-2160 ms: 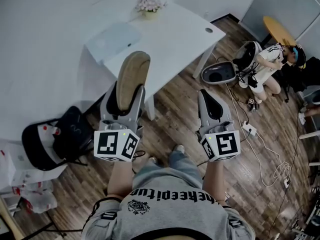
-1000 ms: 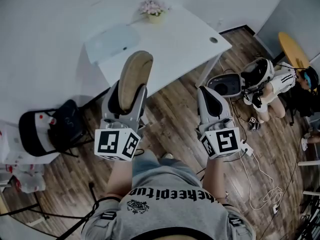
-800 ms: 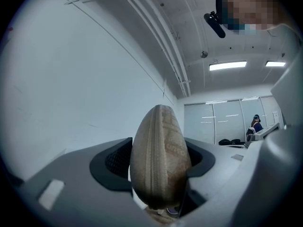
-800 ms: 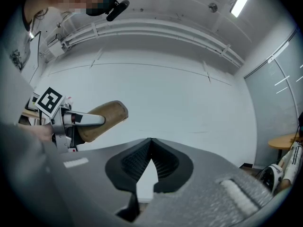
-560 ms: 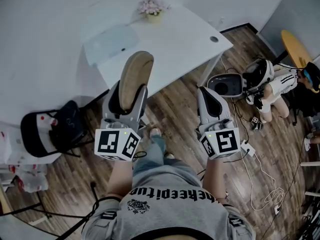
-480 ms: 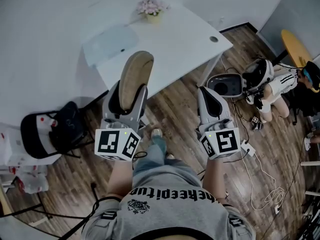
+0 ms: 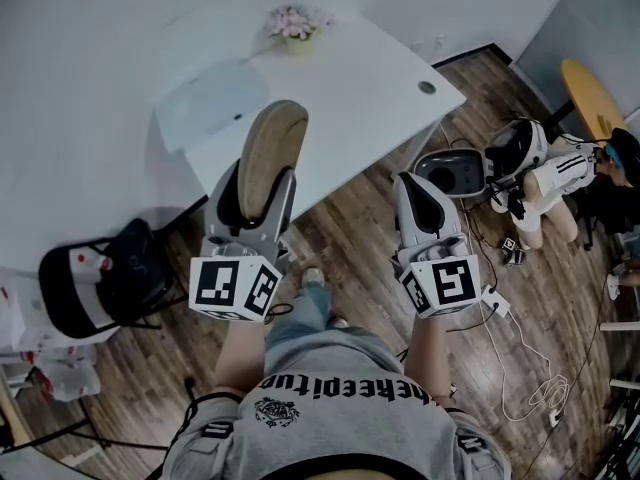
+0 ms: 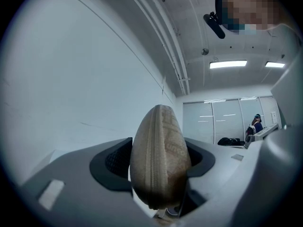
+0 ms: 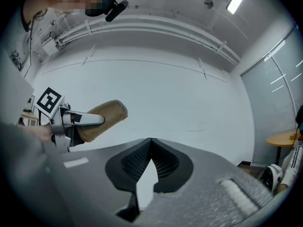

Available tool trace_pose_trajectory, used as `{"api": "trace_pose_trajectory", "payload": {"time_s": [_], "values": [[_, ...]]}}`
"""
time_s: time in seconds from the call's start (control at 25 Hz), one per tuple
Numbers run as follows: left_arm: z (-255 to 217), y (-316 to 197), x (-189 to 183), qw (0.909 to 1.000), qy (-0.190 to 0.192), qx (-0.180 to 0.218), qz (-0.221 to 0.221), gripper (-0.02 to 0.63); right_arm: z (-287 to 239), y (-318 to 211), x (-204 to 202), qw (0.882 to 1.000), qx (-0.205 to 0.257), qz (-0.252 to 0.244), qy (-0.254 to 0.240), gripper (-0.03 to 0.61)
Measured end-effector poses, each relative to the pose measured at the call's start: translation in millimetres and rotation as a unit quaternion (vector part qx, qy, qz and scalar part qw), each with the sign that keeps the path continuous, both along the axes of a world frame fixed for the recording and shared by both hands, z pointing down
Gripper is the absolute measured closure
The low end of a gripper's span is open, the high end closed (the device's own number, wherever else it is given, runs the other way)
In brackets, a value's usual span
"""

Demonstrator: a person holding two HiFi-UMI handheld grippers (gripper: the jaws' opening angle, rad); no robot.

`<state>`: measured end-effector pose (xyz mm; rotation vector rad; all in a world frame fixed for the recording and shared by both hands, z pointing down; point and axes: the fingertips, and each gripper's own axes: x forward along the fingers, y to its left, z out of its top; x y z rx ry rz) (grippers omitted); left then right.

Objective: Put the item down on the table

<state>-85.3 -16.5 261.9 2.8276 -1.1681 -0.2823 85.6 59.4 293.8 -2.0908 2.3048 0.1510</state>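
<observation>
The left tool (image 8: pixel 160 148) is clamped tight on a tan zip case (image 8: pixel 158 178). The case stands on end between the two jaws, up in the air by the near edge of the white bench (image 7: pixel 360 88), not resting on it. The right tool (image 9: pixel 148 145) is squeezed closed with nothing in it. A little flower pot (image 7: pixel 295 28) sits at the bench's far edge.

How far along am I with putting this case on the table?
Done: the tan zippered case is clamped in the left gripper. In hand: it is held in the air by the white table, not on it. Left: lower it onto the table and open the jaws. The right gripper is shut, empty.
</observation>
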Motion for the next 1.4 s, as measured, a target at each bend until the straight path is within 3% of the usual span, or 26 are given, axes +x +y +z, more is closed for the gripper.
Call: {"api": "trace_pose_trajectory", "payload": {"time_s": [0.8,1.4], "values": [[-2,-116,22,0.9998,0.006,-0.003,0.021,0.316,-3,-109,19,1.0,-0.002,0.021,0.001,0.578],[4,-167,24,0.9983,0.015,-0.008,0.055,0.314,-6,-150,14,0.999,-0.004,0.046,0.008,0.578]]}}
